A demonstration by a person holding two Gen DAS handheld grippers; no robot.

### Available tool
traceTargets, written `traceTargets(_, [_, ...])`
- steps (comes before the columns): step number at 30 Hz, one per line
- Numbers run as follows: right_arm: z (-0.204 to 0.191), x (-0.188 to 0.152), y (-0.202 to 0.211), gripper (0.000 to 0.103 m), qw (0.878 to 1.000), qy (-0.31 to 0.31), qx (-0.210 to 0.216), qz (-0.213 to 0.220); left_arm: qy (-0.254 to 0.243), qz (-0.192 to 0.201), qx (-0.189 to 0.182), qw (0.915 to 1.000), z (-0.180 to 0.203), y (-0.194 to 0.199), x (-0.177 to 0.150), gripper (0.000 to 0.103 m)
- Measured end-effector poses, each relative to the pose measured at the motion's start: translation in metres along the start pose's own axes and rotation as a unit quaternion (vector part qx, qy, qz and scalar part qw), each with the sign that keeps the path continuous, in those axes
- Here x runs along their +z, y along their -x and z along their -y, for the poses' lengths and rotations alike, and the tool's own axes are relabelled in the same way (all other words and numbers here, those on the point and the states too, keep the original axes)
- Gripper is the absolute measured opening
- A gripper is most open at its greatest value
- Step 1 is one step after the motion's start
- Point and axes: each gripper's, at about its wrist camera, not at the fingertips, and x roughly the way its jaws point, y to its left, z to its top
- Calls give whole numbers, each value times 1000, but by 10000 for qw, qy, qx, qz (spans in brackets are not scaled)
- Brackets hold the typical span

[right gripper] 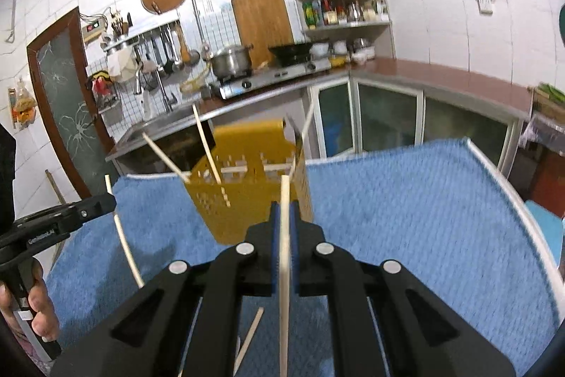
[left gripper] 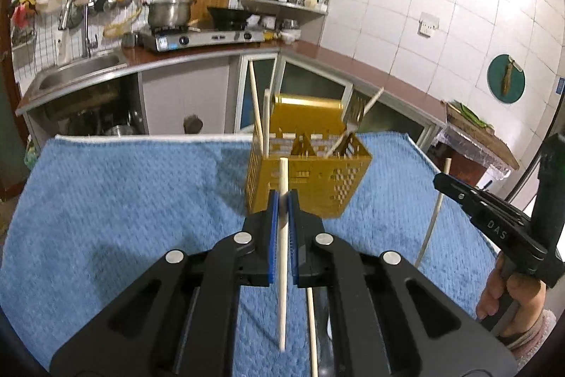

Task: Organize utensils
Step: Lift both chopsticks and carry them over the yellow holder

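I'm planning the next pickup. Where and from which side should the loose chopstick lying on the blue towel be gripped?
Grip the loose chopstick near mid-length, coming down from above with the fingers straddling its thin shaft crosswise. It lies flat on the blue towel, so no side approach gets under it. Both grippers currently hold chopsticks, so one must free up first.

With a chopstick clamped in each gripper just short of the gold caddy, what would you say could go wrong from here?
1. The left gripper pinches its chopstick partway along, so it may pivot or slip.
2. The gold caddy already holds angled chopsticks and a fork; a new stick could snag on them.
3. The caddy stands on a soft blue towel, so a bump from the right gripper might tip it.
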Motion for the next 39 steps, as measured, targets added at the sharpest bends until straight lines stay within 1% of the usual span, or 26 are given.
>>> traceTargets(4, [-5, 26, 9, 6, 9995, 107, -49, 284, -113, 216, 147, 9996, 5, 4, 19, 4])
traceTargets(7, [-9, 50, 16, 6, 9985, 212, -83, 499, -203, 367, 185, 9989, 12, 7, 39, 4])
traceTargets(16, [-17, 125, 34, 6, 9942, 401, -169, 979, -534, 844, 351, 9944, 36, 22, 111, 4])
traceTargets(20, [-23, 155, 29, 6, 9931, 448, -165, 1068, -671, 1079, 386, 9911, 48, 29, 139, 4])
traceTargets(24, [-31, 173, 17, 6, 9919, 435, -164, 1186, -701, 1186, 411, 9896, 55, 23, 163, 4])
traceTargets(27, [-34, 178, 3, 6, 9903, 439, -184, 1302, -614, 1171, 435, 9903, 51, 7, 167, 4])
traceTargets(31, [-35, 169, -22, 6, 9897, 430, -155, 1359, -553, 969, 458, 9927, 43, -30, 157, 4])
traceTargets(35, [-34, 142, -54, 6, 9908, 554, -176, 1218, -549, 672, 529, 9948, 32, -73, 129, 4])
traceTargets(36, [-32, 134, -64, 6, 9918, 601, -184, 1109, -577, 623, 569, 9948, 31, -80, 123, 4])
traceTargets(39, [-28, 112, -86, 6, 9933, 722, -241, 870, -683, 541, 788, 9931, 26, -100, 104, 4])
